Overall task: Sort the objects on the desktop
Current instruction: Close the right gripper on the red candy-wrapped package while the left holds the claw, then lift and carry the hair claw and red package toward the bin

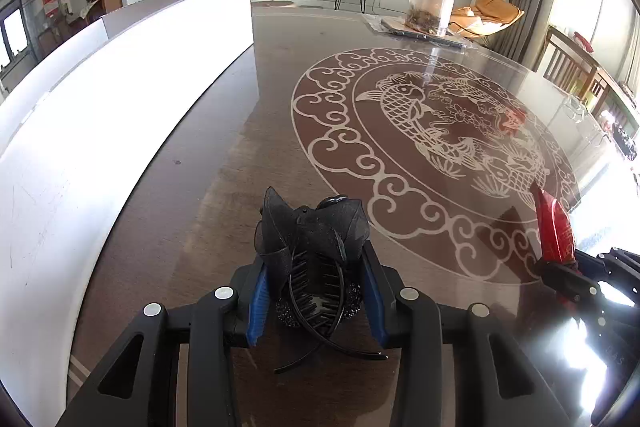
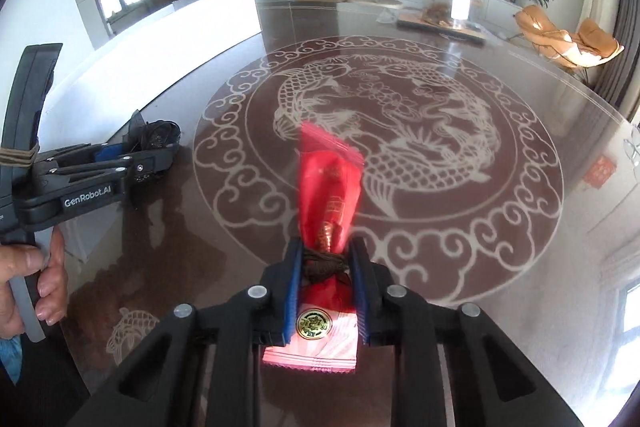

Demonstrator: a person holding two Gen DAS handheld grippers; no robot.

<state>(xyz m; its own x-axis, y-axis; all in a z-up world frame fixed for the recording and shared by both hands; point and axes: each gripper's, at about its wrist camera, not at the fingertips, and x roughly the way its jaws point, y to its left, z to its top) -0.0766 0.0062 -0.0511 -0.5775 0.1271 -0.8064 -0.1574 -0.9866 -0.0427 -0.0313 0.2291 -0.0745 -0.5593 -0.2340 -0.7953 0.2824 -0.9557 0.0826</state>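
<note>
A black hair claw clip with a gauze bow (image 1: 312,235) sits between the blue pads of my left gripper (image 1: 316,259), which is shut on it above the brown table. In the right wrist view the same clip (image 2: 154,135) and left gripper (image 2: 132,155) appear at the left, held by a hand (image 2: 24,287). My right gripper (image 2: 326,251) is shut on a red packet (image 2: 330,187) tied with dark cord, with a gold seal near its lower end. That red packet (image 1: 554,227) also shows at the right edge of the left wrist view.
The glass-topped table (image 1: 280,115) bears a fish and cloud pattern. A white box (image 1: 120,99) runs along the left side. A clear jar (image 1: 430,5) on papers stands at the far end. Chairs stand beyond the right edge.
</note>
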